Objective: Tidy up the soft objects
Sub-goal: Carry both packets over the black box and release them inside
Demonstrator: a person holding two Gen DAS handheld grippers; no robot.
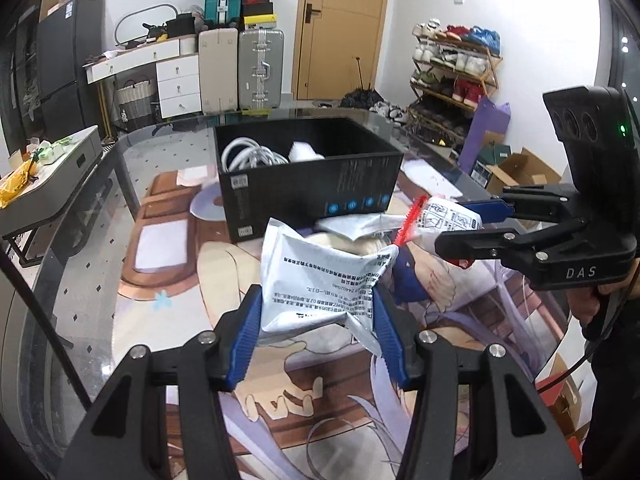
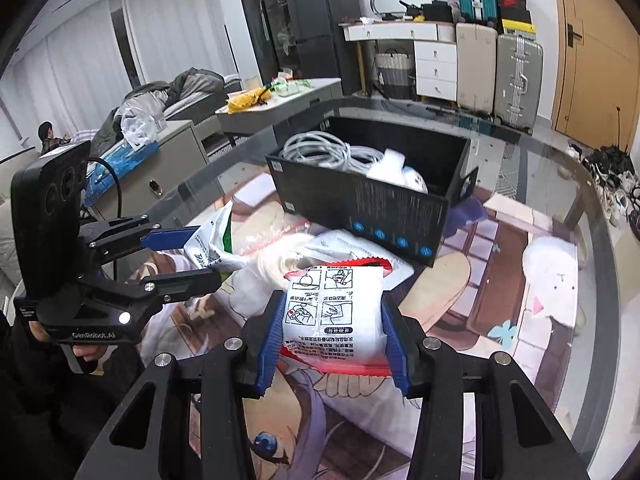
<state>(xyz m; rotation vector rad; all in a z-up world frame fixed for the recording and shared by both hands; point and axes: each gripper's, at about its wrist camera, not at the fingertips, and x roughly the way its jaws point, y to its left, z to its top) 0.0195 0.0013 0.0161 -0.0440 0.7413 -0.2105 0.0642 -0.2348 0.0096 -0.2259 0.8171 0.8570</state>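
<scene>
My left gripper (image 1: 316, 334) is shut on a soft silver-white pouch (image 1: 320, 276) covered in black print, held above the table. My right gripper (image 2: 332, 334) is shut on a white pouch with red edges (image 2: 336, 312) and small pictograms. In the left wrist view the right gripper (image 1: 472, 224) shows at the right with its red-edged pouch (image 1: 444, 216). In the right wrist view the left gripper (image 2: 204, 254) shows at the left, gripping the silver pouch (image 2: 212, 246). An open black box (image 1: 308, 184) (image 2: 372, 204) stands beyond both, with a coil of white cable (image 2: 320, 152) and white soft items inside.
Several more pale pouches (image 2: 288, 264) lie on the glass table (image 2: 520, 152) in front of the box, over a cartoon-printed mat (image 1: 168, 248). A person's hand (image 2: 86, 354) holds the left gripper's handle. Suitcases (image 1: 240, 68), drawers and a shoe rack (image 1: 452, 68) stand behind.
</scene>
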